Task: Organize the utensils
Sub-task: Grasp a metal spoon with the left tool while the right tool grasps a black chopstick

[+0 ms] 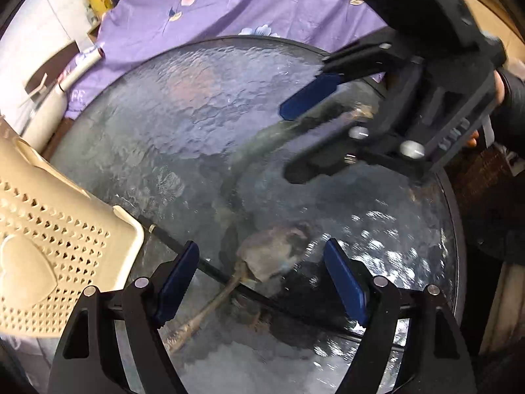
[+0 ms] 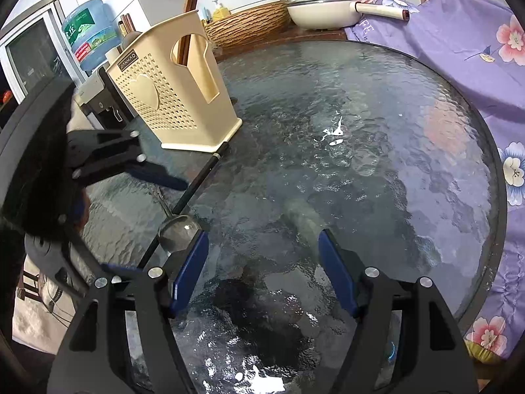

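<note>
Metal spoon point(image 1: 272, 257): flat on the round textured-glass table point(image 1: 183, 105), bowl facing up, handle running toward the lower left in the left wrist view. Crosses a long black rod-like utensil point(image 1: 170, 241) with a pale band near one end. That banded end lies just beside the base of the cream perforated utensil holder point(image 2: 170, 98). Holder upright near the table's edge, brown chopsticks point(image 2: 188, 16) standing in it and poking out of the top.

Left gripper point(image 1: 262, 246): tilted steeply down over the spoon, jaws wide apart. Spoon bowl seen between the two blue pads point(image 1: 178, 279), no pad pressing on it. Nothing clamped. In the right wrist view, same gripper point(image 2: 144, 225) reaches in from the left, rolled so that one finger sits above the other, with spoon point(image 2: 178, 233) and rod point(image 2: 197, 180) close under it.

Right gripper point(image 2: 262, 236): angled down over bare glass, jaws apart, nothing between them. Spoon bowl just outside its left finger. From the left wrist view, right gripper point(image 1: 295, 138) enters from the upper right, blurred, fingers spread. Hand point(image 1: 499, 87) in a dark sleeve behind its body.

Around the table: purple floral cloth point(image 2: 475, 42), white lidded pan point(image 2: 323, 14), woven basket point(image 2: 249, 28), blue water jug point(image 2: 90, 34).
</note>
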Available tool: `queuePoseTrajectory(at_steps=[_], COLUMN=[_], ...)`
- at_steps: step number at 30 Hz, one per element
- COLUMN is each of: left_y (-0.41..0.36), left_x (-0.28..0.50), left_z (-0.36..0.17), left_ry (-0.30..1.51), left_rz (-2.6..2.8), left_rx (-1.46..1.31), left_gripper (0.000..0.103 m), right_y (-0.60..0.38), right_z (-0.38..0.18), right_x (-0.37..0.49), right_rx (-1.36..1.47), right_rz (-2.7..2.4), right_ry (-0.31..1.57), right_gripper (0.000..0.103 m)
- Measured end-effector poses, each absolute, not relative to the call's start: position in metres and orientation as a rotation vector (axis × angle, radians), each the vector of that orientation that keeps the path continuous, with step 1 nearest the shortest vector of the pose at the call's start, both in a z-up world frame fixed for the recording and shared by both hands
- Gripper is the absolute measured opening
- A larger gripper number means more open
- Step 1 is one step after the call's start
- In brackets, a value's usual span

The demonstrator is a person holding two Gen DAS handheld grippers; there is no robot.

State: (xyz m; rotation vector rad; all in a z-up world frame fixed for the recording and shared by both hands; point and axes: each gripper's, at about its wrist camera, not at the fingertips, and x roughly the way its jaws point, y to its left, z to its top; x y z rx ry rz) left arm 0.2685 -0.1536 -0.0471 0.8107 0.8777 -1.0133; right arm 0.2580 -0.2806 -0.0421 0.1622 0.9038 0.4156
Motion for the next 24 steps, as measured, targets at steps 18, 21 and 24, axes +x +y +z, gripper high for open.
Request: queuePoseTrajectory(at_steps=[18, 21, 24], left_y=[-0.162, -0.165, -0.167], left_x=[0.275, 0.273, 0.274], left_z=[-0.051, -0.05, -0.049], left_ry=[0.967, 0.971, 0.976], left_rz=[-1.232, -1.253, -1.251], left_rx=[0.831, 0.855, 0.854], left_gripper=[0.06, 0.049, 0.042], right_y=[-0.304, -0.305, -0.306], right_z=[-0.042, -0.042, -0.041], right_x=[0.264, 0.264, 0.262], right_rx=[0.192, 0.2, 0.197], right_rz=[0.362, 0.36, 0.358], right_ry=[0.889, 0.893, 0.891], right_gripper=[0.07, 0.07, 0.07])
